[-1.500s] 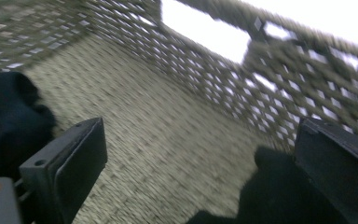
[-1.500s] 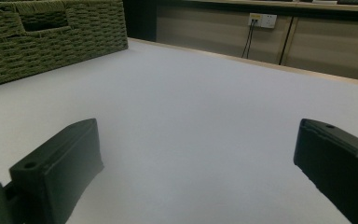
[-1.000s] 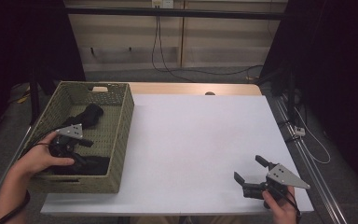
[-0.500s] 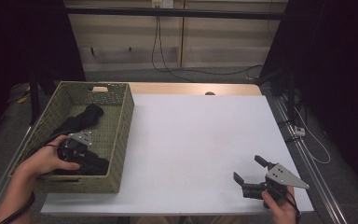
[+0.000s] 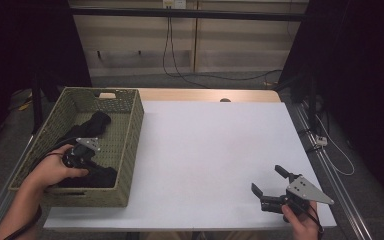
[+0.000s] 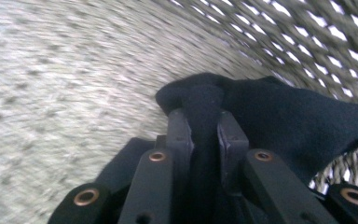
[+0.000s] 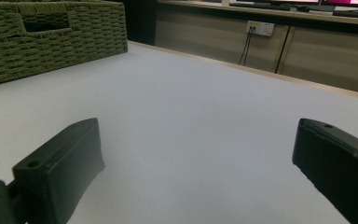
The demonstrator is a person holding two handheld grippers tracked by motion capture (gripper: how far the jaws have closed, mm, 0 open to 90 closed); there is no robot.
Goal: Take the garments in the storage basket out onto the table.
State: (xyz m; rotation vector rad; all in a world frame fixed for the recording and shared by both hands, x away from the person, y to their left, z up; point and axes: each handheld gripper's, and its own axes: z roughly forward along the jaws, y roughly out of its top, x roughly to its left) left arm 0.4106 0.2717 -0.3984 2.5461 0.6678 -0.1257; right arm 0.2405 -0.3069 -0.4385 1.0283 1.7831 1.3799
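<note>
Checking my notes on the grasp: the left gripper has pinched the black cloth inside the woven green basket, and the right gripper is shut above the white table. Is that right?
Not quite. The right gripper is open: the right gripper view shows its jaws standing wide apart over the white table. The rest holds: the left gripper has just closed on the black cloth inside the woven green basket.

High view down over table (image 5: 215, 150) and basket (image 5: 130, 130); left gripper view close inside basket; right gripper view low across table.

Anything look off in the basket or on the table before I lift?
Nothing stands out. The left claw, jaws just closed, pinches a fold of the black cloth inside the woven basket, which sits square at the white table's left edge. The right claw rests open, nothing spilled or damaged.
</note>
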